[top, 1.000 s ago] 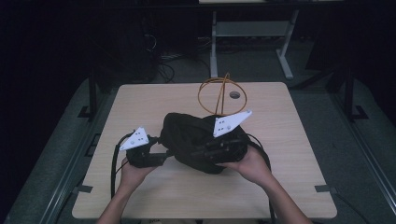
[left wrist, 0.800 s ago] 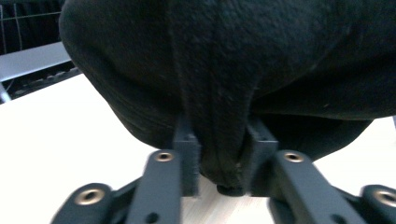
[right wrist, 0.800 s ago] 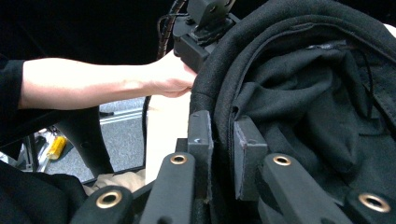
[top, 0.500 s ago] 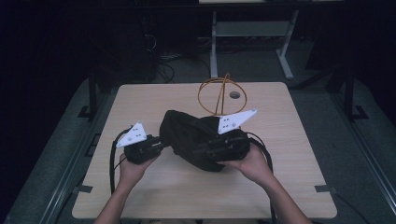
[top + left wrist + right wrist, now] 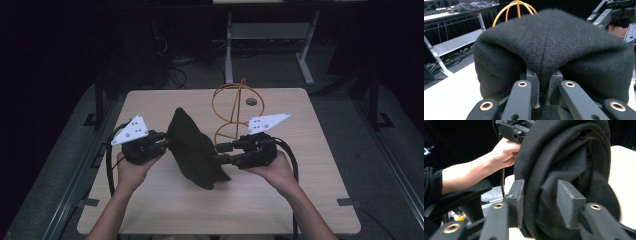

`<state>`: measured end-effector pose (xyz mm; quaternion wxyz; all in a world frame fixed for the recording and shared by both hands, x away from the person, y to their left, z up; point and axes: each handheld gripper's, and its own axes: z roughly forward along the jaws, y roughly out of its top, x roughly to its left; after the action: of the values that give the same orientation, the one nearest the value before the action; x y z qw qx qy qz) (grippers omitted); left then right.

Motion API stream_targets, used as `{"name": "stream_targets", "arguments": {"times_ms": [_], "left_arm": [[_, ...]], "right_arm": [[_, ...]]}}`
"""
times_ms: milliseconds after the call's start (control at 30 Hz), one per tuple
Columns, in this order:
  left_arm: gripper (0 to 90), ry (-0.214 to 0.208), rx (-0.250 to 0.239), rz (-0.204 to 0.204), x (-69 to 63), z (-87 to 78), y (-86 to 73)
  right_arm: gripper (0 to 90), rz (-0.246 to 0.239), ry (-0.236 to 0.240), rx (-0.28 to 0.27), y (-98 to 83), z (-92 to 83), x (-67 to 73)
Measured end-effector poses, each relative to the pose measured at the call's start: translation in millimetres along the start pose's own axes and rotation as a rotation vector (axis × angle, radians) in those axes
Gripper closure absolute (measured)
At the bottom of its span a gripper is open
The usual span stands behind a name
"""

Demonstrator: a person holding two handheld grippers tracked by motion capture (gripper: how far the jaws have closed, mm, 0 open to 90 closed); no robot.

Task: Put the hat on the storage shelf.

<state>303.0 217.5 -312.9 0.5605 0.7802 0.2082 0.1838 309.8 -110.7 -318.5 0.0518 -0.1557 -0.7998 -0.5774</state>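
Black knit hat (image 5: 192, 147) may drop beside the wire stand (image 5: 234, 110): our left gripper (image 5: 162, 144) pinches a thin fold, while our right gripper (image 5: 223, 152) has just been opening, its jaws loose around the brim.

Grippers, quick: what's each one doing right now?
Left gripper: shut on a fold of the black hat.
Right gripper: jaws have just been opening, hat fabric between them, pads not clamping.

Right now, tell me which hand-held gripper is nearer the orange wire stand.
Right. The right hand-held gripper sits just in front of the wire stand, beside its base. The left hand-held gripper is across the black hat, pinching its far side, farther from the stand.
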Motion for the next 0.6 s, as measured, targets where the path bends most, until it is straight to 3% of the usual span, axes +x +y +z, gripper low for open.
{"name": "stream_targets", "arguments": {"times_ms": [267,600], "left_arm": [[83.7,0.015,0.027,-0.005,7.0,-7.0,9.6],[83.7,0.014,-0.001,-0.043,14.5,-11.1,17.4]], "right_arm": [[45.1,0.006,-0.050,0.007,-10.6,-8.9,-5.2],[39.0,0.041,-0.101,0.032,-23.9,-18.6,-15.4]]}}
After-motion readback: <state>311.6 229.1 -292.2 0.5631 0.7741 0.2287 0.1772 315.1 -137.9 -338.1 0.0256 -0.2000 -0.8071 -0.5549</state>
